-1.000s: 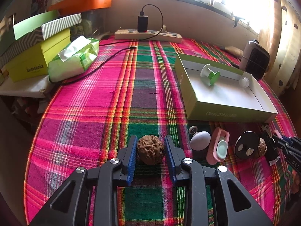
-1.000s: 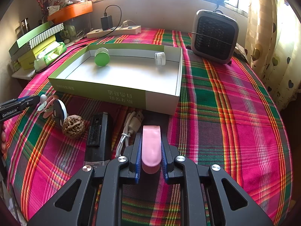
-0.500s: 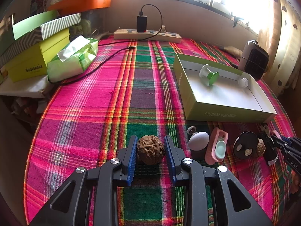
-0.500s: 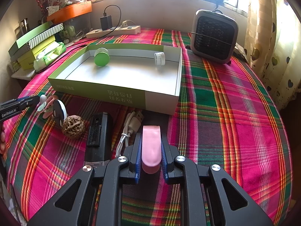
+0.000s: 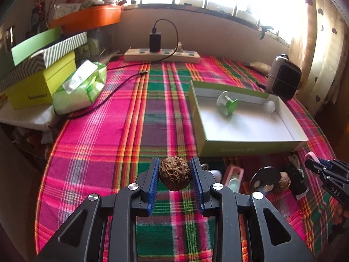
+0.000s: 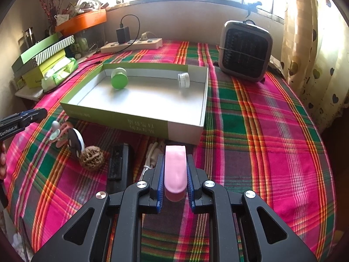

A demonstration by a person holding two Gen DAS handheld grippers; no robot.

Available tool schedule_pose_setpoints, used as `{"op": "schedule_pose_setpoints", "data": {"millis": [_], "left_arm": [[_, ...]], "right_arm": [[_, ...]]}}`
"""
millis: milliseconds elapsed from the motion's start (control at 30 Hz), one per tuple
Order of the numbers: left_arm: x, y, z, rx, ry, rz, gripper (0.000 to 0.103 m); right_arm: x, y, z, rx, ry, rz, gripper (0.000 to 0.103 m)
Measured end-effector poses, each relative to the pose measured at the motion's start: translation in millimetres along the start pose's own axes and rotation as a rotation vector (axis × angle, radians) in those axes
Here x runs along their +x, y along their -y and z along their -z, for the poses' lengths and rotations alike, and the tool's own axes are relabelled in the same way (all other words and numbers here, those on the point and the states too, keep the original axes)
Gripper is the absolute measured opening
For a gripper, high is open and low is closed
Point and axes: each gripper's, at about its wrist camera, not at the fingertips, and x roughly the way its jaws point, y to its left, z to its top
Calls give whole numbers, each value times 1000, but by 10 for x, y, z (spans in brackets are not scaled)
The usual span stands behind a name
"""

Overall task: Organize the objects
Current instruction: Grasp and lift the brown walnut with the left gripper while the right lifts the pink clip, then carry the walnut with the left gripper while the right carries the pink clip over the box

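The left tool point(image 5: 175, 175) gripped a walnut point(image 5: 175, 175) above the plaid-covered counter point(image 5: 122, 131), left of the green tray point(image 5: 250, 147), while the right tool point(image 6: 175, 170) clamped a pink object point(image 6: 175, 170) near the tray's point(image 6: 150, 126) front wall.

A wrinkled brown walnut point(image 5: 175, 175) sits clamped between the left gripper's point(image 5: 175, 182) blue fingers point(image 5: 152, 183), above the plaid tabletop point(image 5: 122, 131) near its front edge. A smooth pink oblong piece point(image 6: 175, 170) stands gripped between the right gripper's point(image 6: 175, 180) fingers point(image 6: 161, 182), just before the green-walled open box point(image 6: 139, 125). A second walnut point(image 6: 91, 158) lies on the cloth left of it.
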Motion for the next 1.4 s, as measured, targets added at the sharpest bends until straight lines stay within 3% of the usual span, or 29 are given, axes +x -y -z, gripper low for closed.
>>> {"op": "schedule_pose_setpoints", "data": {"millis": [667, 1400], "left_arm": [[181, 409, -401, 89, 8, 77, 27], [744, 511, -740, 98, -53, 94, 27]], "right_arm": [[64, -84, -471, -22, 33, -42, 19], [696, -250, -1058, -55, -32, -72, 19]]}}
